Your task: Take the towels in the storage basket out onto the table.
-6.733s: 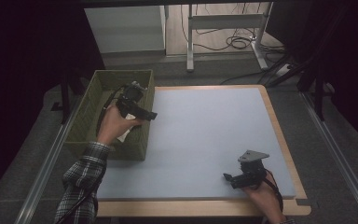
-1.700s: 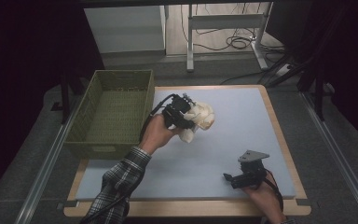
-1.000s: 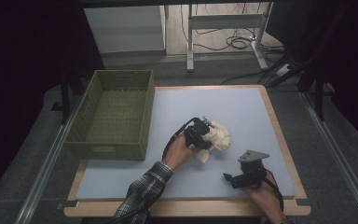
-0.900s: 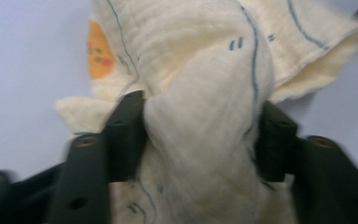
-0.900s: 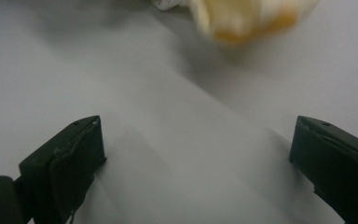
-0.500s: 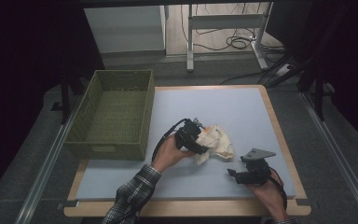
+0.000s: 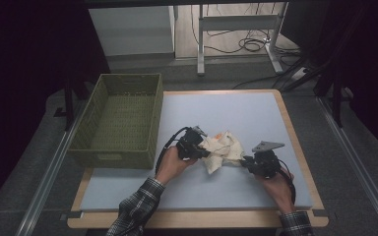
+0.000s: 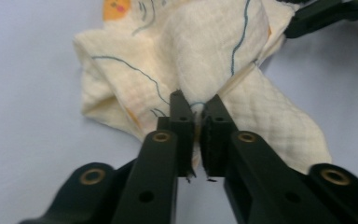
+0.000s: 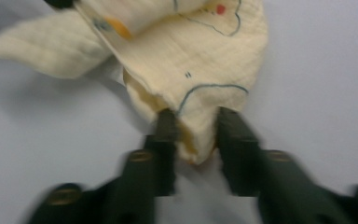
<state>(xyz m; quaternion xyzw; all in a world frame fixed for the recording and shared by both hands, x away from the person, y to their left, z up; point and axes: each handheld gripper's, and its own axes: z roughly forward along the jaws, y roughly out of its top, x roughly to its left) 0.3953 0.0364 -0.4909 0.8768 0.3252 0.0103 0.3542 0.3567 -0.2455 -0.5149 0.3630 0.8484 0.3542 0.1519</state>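
crumpled cream muslin cloth with coloured prints (image 7: 222, 149) near the pale blue worktop's (image 7: 236, 110) front edge, left gripper (image 8: 196, 114) pinching a fold, right gripper (image 9: 193, 122) jaws apart around a corner (blurry), empty green mesh basket (image 7: 117, 120) at the left edge

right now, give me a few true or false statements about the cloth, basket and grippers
1. The cloth lies in the basket. False: it is on the table mat, right of the basket.
2. The left gripper is shut on the cloth. True.
3. The right gripper is far from the cloth. False: its jaws straddle a cloth edge, not yet closed.
4. The basket holds nothing visible. True.
5. The cloth is plain white. False: cream with blue lines and orange patches.
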